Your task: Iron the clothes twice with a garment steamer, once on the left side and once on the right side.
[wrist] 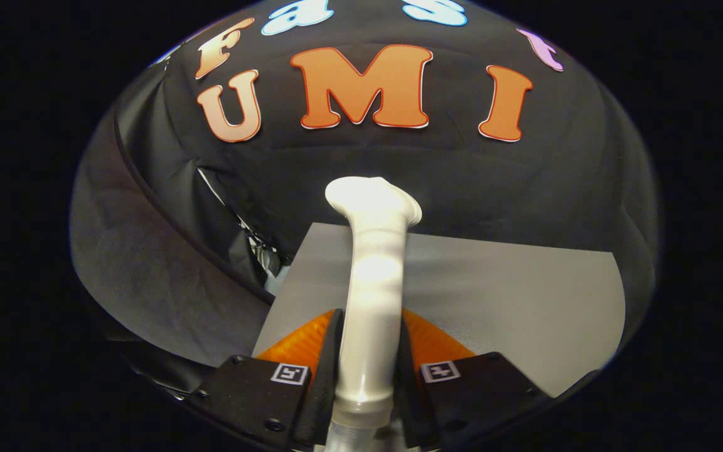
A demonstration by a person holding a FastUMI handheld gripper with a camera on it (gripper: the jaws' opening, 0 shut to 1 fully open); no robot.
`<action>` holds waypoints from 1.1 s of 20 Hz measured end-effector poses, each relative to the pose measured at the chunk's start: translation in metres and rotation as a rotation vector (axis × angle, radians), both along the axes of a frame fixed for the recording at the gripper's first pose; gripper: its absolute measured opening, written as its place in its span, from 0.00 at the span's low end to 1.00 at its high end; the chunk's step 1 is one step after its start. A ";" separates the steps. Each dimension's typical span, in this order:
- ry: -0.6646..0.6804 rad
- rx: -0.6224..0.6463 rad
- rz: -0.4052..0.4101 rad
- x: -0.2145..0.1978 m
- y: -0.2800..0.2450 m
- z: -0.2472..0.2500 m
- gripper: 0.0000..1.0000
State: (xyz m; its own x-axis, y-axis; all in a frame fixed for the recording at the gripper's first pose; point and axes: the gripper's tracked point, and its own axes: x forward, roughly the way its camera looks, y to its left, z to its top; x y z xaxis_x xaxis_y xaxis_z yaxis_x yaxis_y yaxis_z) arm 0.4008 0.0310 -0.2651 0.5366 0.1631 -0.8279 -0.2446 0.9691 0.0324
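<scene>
Both fingers of gripper (369, 351) clamp steamer (371, 276) handle – head up, over grey table (524, 295)

Glossy plastic steamer (374, 276), matt tabletop (524, 301)

— What did we see besides the job itself?
— A grey tabletop (524, 301), flat and bare.
— And behind it?
— We saw the black cloth wall (462, 176), creased and gaping beyond the tabletop's far corner.
</scene>
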 end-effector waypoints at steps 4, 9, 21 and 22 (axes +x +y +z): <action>-0.056 0.026 0.011 -0.003 0.003 0.017 0.48; -0.177 0.105 0.013 -0.022 0.007 0.047 0.46; -0.470 0.198 -0.143 -0.097 -0.061 0.113 0.42; -0.501 0.204 -0.146 -0.106 -0.064 0.124 0.42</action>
